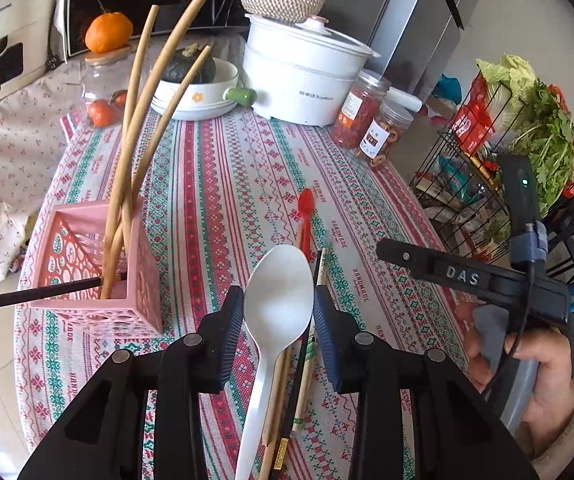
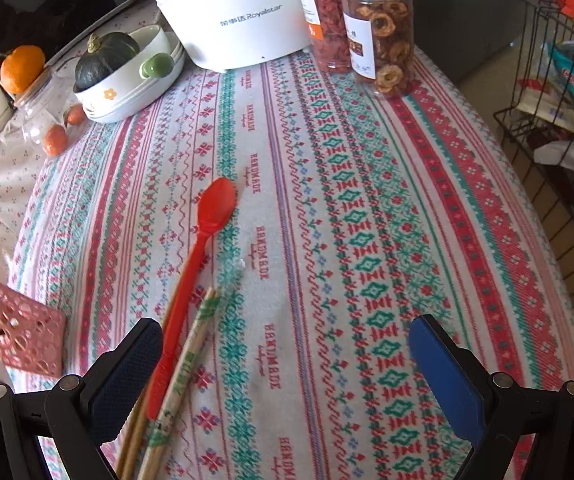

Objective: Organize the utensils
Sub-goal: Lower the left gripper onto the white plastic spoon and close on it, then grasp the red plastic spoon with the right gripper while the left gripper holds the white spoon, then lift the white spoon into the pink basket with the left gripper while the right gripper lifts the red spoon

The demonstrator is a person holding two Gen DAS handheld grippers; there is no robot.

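Observation:
My left gripper (image 1: 278,297) is shut on the bowl of a white plastic spoon (image 1: 277,320), which it holds above the striped tablecloth (image 1: 227,184). To its left stands a pink perforated basket (image 1: 99,264) holding several long wooden chopsticks (image 1: 143,120) and a black one (image 1: 27,294). A red spoon (image 2: 203,240) and loose chopsticks (image 2: 191,344) lie on the cloth. My right gripper (image 2: 285,326) hangs open over the cloth, its left finger just beside the red spoon's handle and nothing between its pads.
At the table's far side stand a white electric pot (image 1: 299,76), two jars of dried food (image 1: 367,116) and a bowl with a dark squash (image 1: 195,88). A wire rack of vegetables (image 1: 487,152) stands past the right edge. A hand (image 1: 543,368) holds the right gripper.

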